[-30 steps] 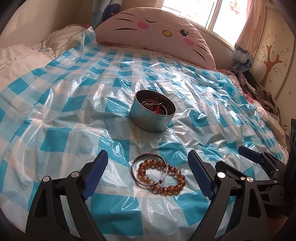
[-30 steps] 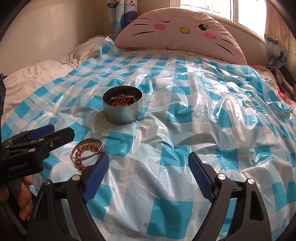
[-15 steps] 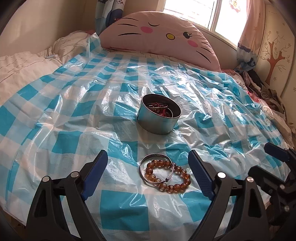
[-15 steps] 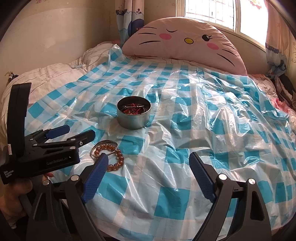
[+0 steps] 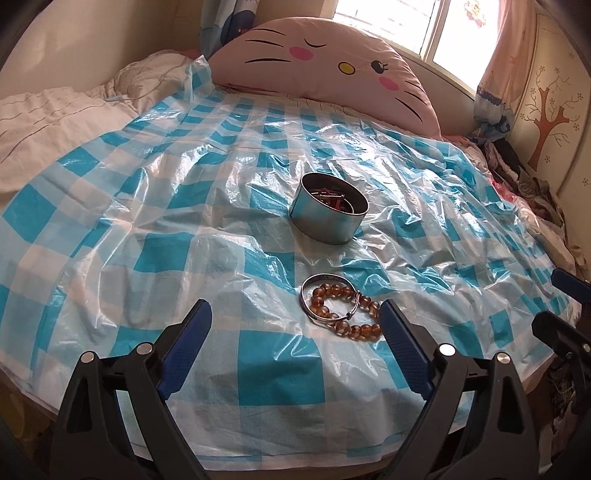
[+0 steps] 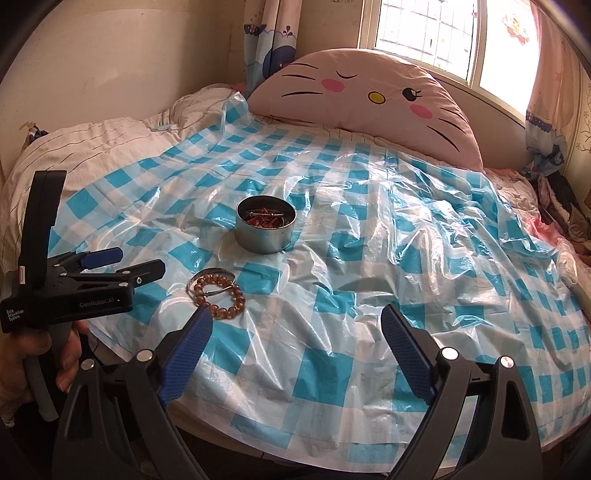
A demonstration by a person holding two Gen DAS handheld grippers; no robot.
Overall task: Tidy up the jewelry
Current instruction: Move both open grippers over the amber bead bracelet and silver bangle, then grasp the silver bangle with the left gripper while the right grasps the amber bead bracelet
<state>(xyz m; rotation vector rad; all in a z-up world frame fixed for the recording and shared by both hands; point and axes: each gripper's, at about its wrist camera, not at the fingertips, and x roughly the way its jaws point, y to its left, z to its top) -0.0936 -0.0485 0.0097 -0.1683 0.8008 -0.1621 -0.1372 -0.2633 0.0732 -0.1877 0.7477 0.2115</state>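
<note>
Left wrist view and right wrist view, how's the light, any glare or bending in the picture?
Left wrist view: the window is blown out white, and glare streaks the plastic sheet; dark corners and a curved bed edge show fisheye bending. Right wrist view: the same washed-out window, shiny wrinkles on the sheet, and the tin and bracelets stay sharp.
</note>
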